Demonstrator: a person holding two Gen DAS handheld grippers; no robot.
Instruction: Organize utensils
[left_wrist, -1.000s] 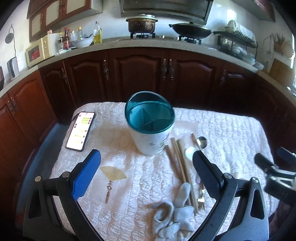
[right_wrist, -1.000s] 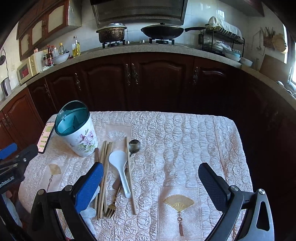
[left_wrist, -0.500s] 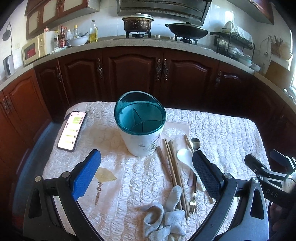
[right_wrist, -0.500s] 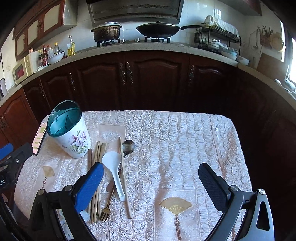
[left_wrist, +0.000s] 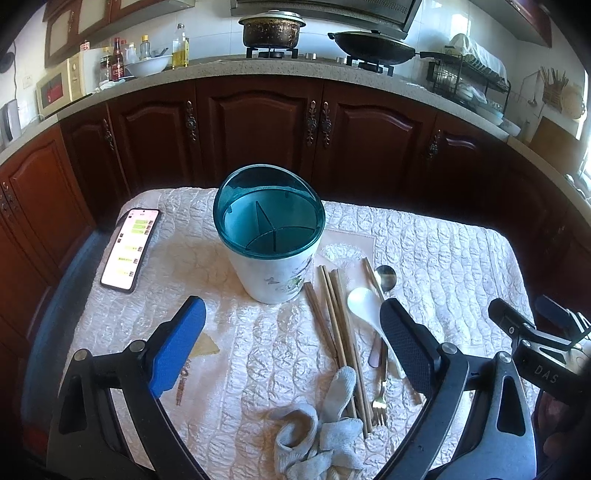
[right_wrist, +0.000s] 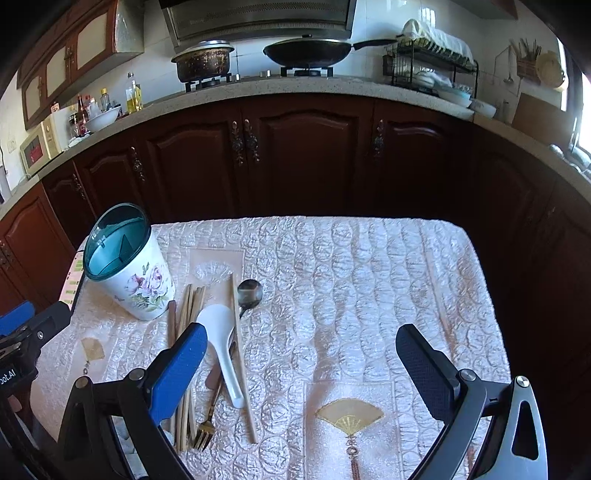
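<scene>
Left gripper (left_wrist: 291, 332): jaws wide apart, empty, held above the near edge of the table (left_wrist: 461, 251). Right gripper (right_wrist: 301, 354): likewise spread and empty, over the near right part of the table. Grey cloth (left_wrist: 321, 432): crumpled at the near edge, touching the near ends of the utensils. Fork (right_wrist: 207, 424), chopsticks (left_wrist: 336, 325), white ladle spoon (right_wrist: 221, 343), metal spoon (right_wrist: 249, 291): lying loose in a close bundle, left of centre, running near to far. Utensil holder (left_wrist: 273, 273): upright, teal divided rim, floral body, just beside the chopsticks' far ends, all compartments seemingly vacant. Phone (left_wrist: 131, 249): by the left edge. Step, as judged: none stowed yet; first pick pending. Next move likely calls for one gripper to descend and close on a single utensil, the ladle spoon lying uppermost.
</scene>
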